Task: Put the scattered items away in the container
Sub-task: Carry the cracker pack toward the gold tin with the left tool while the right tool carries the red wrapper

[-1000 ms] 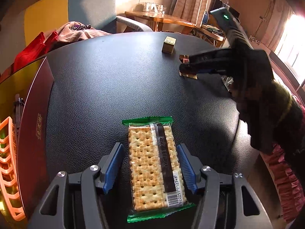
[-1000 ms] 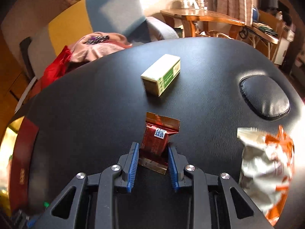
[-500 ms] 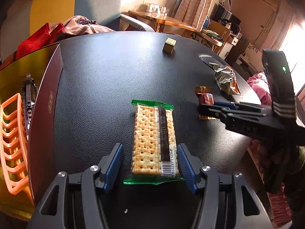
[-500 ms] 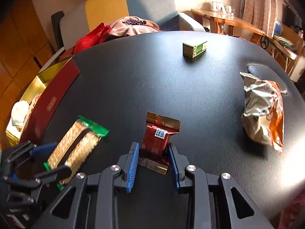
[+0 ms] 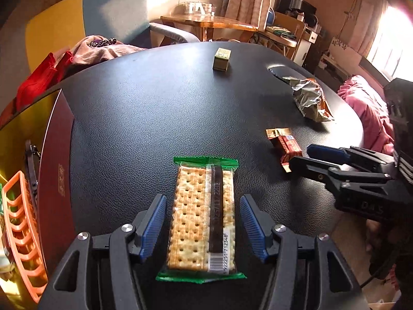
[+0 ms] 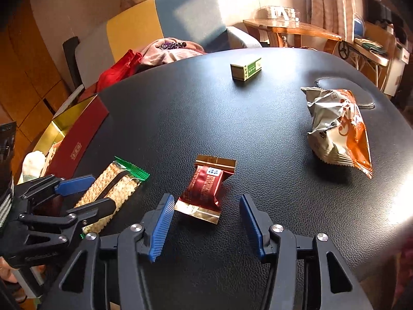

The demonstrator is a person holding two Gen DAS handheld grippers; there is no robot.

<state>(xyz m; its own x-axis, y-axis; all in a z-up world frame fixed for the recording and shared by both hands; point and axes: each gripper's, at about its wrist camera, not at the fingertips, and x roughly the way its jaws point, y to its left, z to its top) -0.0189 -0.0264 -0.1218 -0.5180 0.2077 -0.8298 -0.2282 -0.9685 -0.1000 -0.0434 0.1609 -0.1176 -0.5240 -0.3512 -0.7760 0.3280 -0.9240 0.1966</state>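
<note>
Four snacks lie loose on the desk [image 5: 144,118]: cracker pack [image 5: 202,222] between spread left gripper [image 5: 202,228] jaws, red candy [image 6: 204,188] between spread right gripper [image 6: 206,228] jaws, chip bag [image 6: 338,126], small box [image 6: 246,68]. Red container [image 5: 55,160] at left edge holds an orange rack [image 5: 22,235].

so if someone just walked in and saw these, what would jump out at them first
Probably the cracker pack with green ends, lying flat on the black table between the open fingers of the left gripper. Next, the red and gold candy wrapper lying just ahead of the open right gripper, untouched. Farther right on the table sits a crumpled orange and silver snack bag.
</note>
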